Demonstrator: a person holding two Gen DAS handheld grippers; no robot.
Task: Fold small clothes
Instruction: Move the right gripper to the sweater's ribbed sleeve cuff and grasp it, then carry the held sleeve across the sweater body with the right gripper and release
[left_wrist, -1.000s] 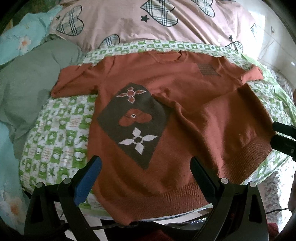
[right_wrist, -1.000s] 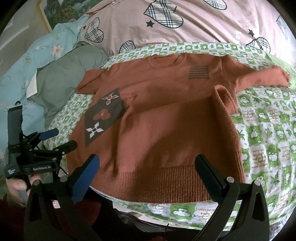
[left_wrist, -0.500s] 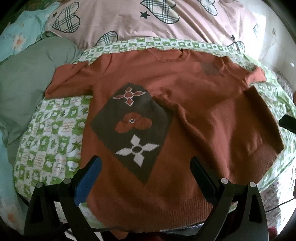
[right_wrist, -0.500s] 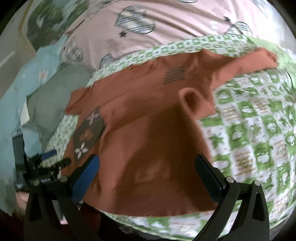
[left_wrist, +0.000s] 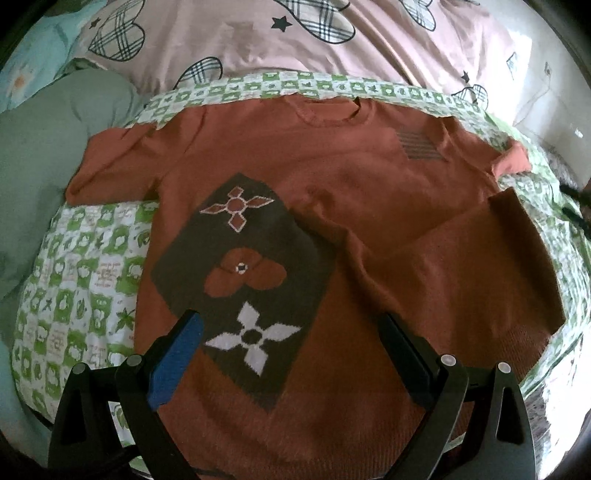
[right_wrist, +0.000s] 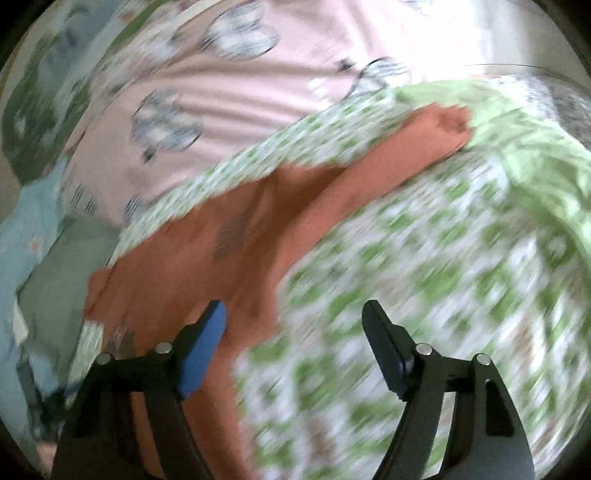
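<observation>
Sweater (left_wrist: 369, 206) lies flat across the frame's middle on the checked sheet (left_wrist: 85, 266), left gripper (left_wrist: 288, 332) spread empty over its hem, right gripper (right_wrist: 295, 325) just narrowing on nothing while swinging blurred toward the upper-right sleeve (right_wrist: 424, 136), so it may bunch the sheet

The sweater (left_wrist: 369, 229) is matt rust-orange knit with a ribbed hem, on a printed cotton sheet (left_wrist: 85, 280).

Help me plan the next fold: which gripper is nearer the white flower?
Left. The left gripper hangs right over the white flower; the right gripper, jaws just narrowing and empty, is off beside the sweater's far edge.
</observation>
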